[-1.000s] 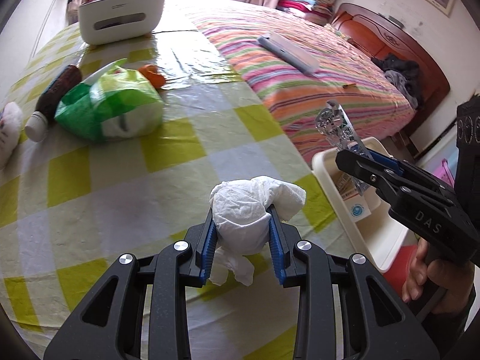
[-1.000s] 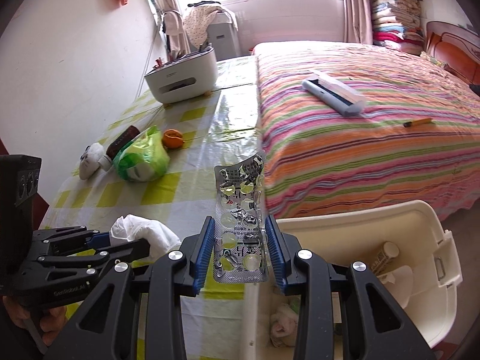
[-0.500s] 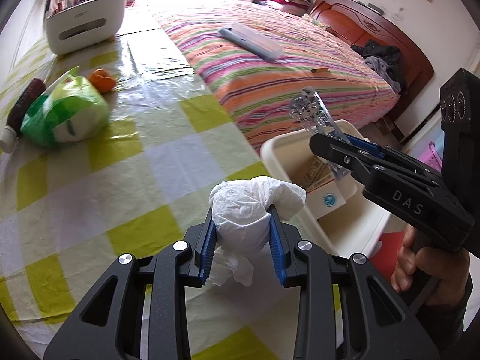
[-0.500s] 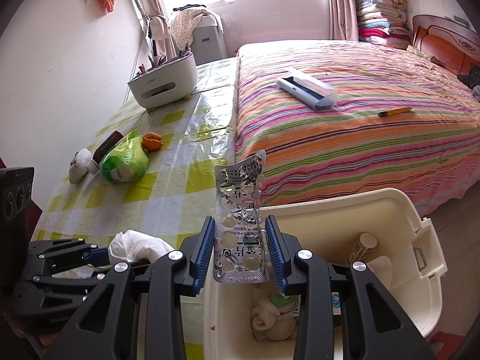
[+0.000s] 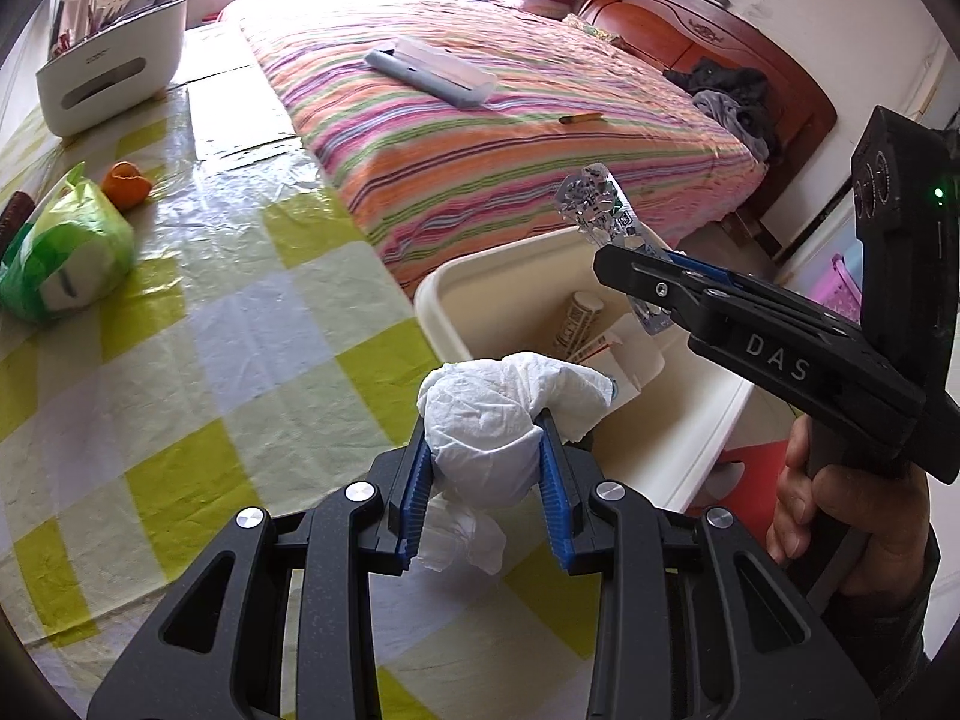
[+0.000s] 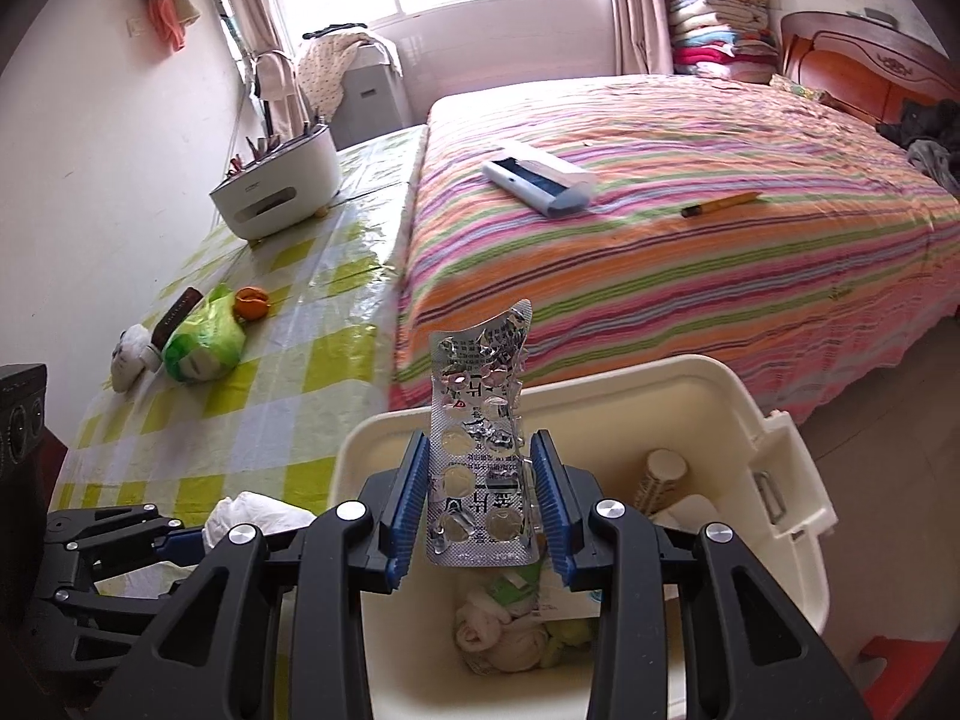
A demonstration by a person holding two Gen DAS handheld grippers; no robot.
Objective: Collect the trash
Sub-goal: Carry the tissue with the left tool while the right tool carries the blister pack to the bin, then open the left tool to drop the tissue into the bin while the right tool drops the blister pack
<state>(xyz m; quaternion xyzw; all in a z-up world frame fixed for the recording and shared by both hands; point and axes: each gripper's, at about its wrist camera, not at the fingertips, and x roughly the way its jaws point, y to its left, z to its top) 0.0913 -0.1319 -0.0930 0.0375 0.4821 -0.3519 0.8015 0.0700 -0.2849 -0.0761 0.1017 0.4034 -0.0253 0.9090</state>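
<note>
My left gripper (image 5: 485, 468) is shut on a crumpled white tissue (image 5: 498, 420), held above the table's near right edge beside the cream bin (image 5: 441, 294). In the right wrist view the same tissue (image 6: 252, 519) shows at the lower left. My right gripper (image 6: 480, 486) is shut on a silver blister pack (image 6: 480, 450) that stands upright over the cream bin (image 6: 708, 384). From the left wrist view the blister pack (image 5: 591, 207) sticks up from the right gripper (image 5: 654, 276), which a hand (image 5: 858, 516) holds. The bin holds wadded tissues (image 6: 498, 636), a small bottle (image 6: 660, 474) and paper packaging.
On the yellow checked tablecloth (image 5: 180, 360) lie a green-and-white bag (image 5: 60, 258), an orange peel (image 5: 125, 183), a dark bottle (image 6: 174, 315) and a white organiser (image 5: 108, 78). A striped bed (image 6: 660, 252) with a grey case (image 6: 540, 180) and a pen borders the table and bin.
Both grippers have carried their loads rightward off the table toward the bin; the blister pack now hangs over the bin's inside and the tissue is at the table edge. Both grips are unchanged.
</note>
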